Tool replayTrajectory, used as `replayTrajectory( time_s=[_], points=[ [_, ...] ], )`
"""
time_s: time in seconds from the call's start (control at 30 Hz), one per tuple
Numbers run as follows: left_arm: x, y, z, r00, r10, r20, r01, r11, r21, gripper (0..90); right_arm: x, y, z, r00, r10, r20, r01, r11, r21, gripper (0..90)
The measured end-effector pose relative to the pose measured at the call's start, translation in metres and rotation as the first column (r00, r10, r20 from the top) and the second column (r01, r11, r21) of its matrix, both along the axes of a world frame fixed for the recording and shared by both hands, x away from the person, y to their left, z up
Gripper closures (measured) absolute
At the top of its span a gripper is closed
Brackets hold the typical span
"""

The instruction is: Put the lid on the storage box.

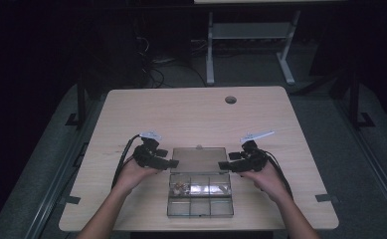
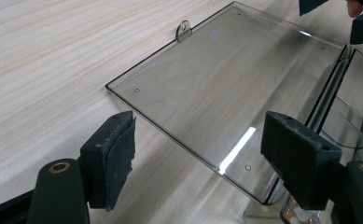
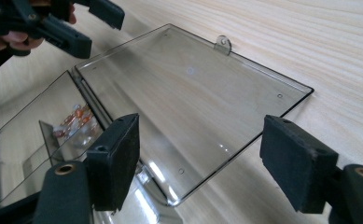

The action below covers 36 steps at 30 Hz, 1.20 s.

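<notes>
On the wooden table (image 1: 131, 114), near the person's edge, sits a clear plastic box (image 1: 200, 194) with little rooms inside. Its see-through lid (image 1: 199, 160) is flipped open and lies flat on the wood behind the box. One small room holds some tiny orange and clear beads (image 1: 182, 187).

A person holds a set of tongs in each hand. The left gripper (image 1: 170, 163) is by the left side of the lid, and the right gripper (image 1: 224, 165) is by the right side. Both sets of tongs are spread wide and hold nothing. In the left gripper view, the two black pads (image 2: 115, 151) stand on either side of the lid's near corner. In the right gripper view, the pads (image 3: 119, 156) do the same at the other corner.

I think the lid is about to be lifted and shut. Here is what could go wrong. The lid is thin and slippery, so a pad might slide off the edge and the lid could flop back down. If one side gets lifted faster than the other, the lid may twist at its hinge (image 3: 89, 95). A hard push could shove the whole box along the table, since it looks light. A bump might shake the beads into another room, or right out. The small tab (image 2: 183, 30) at the far edge needs to snap down well, or the lid won't stay closed.
</notes>
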<state>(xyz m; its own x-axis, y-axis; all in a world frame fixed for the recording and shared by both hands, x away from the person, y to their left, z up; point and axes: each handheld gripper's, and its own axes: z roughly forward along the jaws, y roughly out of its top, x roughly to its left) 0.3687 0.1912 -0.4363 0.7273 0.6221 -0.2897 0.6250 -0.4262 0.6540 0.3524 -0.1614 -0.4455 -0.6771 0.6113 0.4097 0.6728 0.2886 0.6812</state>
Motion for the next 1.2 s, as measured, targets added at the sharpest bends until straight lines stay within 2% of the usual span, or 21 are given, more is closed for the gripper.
replayTrajectory(
  time_s=[0.07, 0.1, 0.17, 0.2, 0.23, 0.3, 0.4, 0.5, 0.53, 0.6, 0.7, 0.8, 0.83, 0.97, 1.13, 1.2],
  points=[
    [0.001, 0.000, 0.000, 1.0000, 0.001, -0.001, -0.001, 1.0000, 0.001, 25.6, 0.001, 0.000, -0.001, 1.0000, -0.004, -0.008, 0.004, 1.0000, 0.003, 27.6],
    [0.002, 0.000, -0.002, 0.9999, 0.009, -0.007, -0.009, 0.9999, -0.006, 25.5, 0.006, 0.001, -0.003, 0.9992, -0.012, -0.039, 0.012, 0.9999, -0.002, 24.4],
    [0.003, 0.000, -0.004, 0.9998, 0.010, -0.018, -0.010, 1.0000, -0.002, 25.1, 0.011, 0.004, -0.005, 0.9974, -0.013, -0.071, 0.012, 0.9998, -0.016, 22.9],
    [0.003, 0.000, -0.004, 0.9998, 0.010, -0.018, -0.010, 1.0000, -0.002, 24.3, 0.013, 0.005, -0.006, 0.9969, -0.014, -0.077, 0.013, 0.9998, -0.017, 22.9],
    [0.004, -0.001, -0.006, 0.9990, 0.014, -0.042, -0.014, 0.9998, -0.010, 23.7, 0.015, 0.006, -0.007, 0.9969, -0.010, -0.078, 0.009, 0.9997, -0.021, 22.7],
    [0.006, -0.001, -0.008, 0.9985, 0.012, -0.054, -0.014, 0.9997, -0.020, 23.0, 0.015, 0.008, -0.009, 0.9962, -0.007, -0.087, 0.004, 0.9996, -0.028, 21.8],
    [0.006, -0.001, -0.010, 0.9974, 0.012, -0.071, -0.013, 0.9997, -0.018, 21.6, 0.015, 0.009, -0.011, 0.9955, -0.003, -0.094, 0.000, 0.9996, -0.028, 21.0],
    [0.008, -0.001, -0.015, 0.9922, 0.005, -0.125, -0.005, 1.0000, -0.005, 20.2, 0.015, 0.009, -0.013, 0.9936, -0.007, -0.113, 0.004, 0.9998, -0.020, 20.7],
    [0.008, -0.001, -0.015, 0.9922, 0.005, -0.125, -0.005, 1.0000, -0.005, 19.4, 0.015, 0.009, -0.013, 0.9936, -0.007, -0.113, 0.004, 0.9998, -0.020, 20.7],
    [0.009, 0.000, -0.018, 0.9896, 0.006, -0.144, -0.010, 0.9996, -0.028, 19.4, 0.015, 0.009, -0.014, 0.9926, -0.004, -0.122, 0.002, 0.9999, -0.017, 20.1],
    [0.011, 0.004, -0.026, 0.9822, 0.008, -0.188, -0.026, 0.9952, -0.094, 18.9, 0.016, 0.009, -0.015, 0.9909, -0.009, -0.134, 0.006, 0.9998, -0.021, 19.8],
    [0.011, 0.004, -0.026, 0.9830, 0.008, -0.183, -0.028, 0.9939, -0.106, 19.7, 0.017, 0.010, -0.018, 0.9876, 0.000, -0.157, -0.004, 0.9997, -0.025, 19.2],
    [0.010, 0.003, -0.027, 0.9834, -0.002, -0.182, -0.019, 0.9934, -0.113, 19.8, 0.018, 0.012, -0.022, 0.9841, 0.008, -0.177, -0.009, 0.9999, -0.007, 19.0],
    [0.008, -0.002, -0.028, 0.9851, -0.005, -0.172, -0.017, 0.9920, -0.125, 19.7, 0.018, 0.015, -0.023, 0.9842, 0.017, -0.176, -0.018, 0.9998, -0.004, 17.7],
    [0.009, -0.001, -0.028, 0.9838, -0.012, -0.179, -0.012, 0.9914, -0.130, 21.7, 0.019, 0.015, -0.023, 0.9854, 0.023, -0.169, -0.023, 0.9997, 0.002, 18.1],
    [0.008, -0.002, -0.027, 0.9863, -0.016, -0.164, -0.007, 0.9908, -0.135, 22.6, 0.019, 0.016, -0.023, 0.9861, 0.028, -0.164, -0.028, 0.9996, 0.005, 19.0]
  ],
)
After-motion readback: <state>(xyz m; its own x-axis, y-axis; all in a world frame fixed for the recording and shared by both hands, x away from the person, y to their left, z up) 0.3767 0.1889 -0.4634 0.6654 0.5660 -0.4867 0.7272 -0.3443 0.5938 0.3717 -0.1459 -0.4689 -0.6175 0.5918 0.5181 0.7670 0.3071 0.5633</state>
